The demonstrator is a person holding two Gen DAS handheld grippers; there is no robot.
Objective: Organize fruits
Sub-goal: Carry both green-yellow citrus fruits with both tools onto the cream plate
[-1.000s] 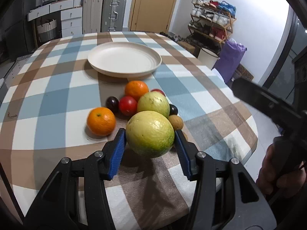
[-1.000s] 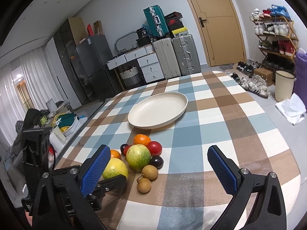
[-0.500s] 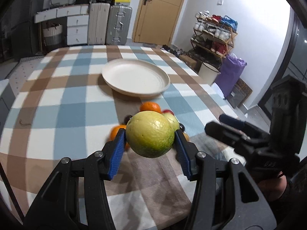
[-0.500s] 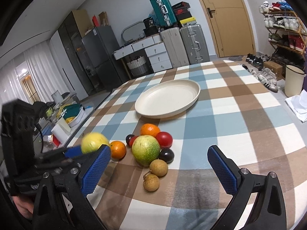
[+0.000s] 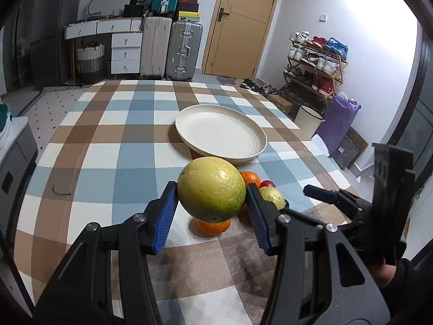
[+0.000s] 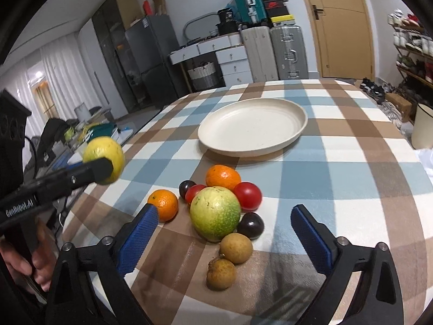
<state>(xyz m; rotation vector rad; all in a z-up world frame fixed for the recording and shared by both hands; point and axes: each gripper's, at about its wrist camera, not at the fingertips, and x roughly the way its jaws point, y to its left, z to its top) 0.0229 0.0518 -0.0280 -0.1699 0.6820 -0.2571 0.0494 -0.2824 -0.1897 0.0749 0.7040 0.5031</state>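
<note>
L fingers (image 5: 211, 207) held the guava (image 5: 211, 188) clear of the surface (image 5: 135, 140); plate (image 5: 220, 135) lay straight ahead. R fingers (image 6: 224, 230), wide but just closing, empty.

Left gripper (image 5: 211, 204): black frame, blue pads (image 5: 164, 218), pointing forward and downward; jaws clamped at mid-width, load carried clear of the surface.
Right gripper (image 6: 224, 233): jaws wide, just been closing slightly, nothing pressed between them.
Right hand (image 5: 385, 276): wrapped round its handle, dark sleeve, apparently; edge blurred.
</note>
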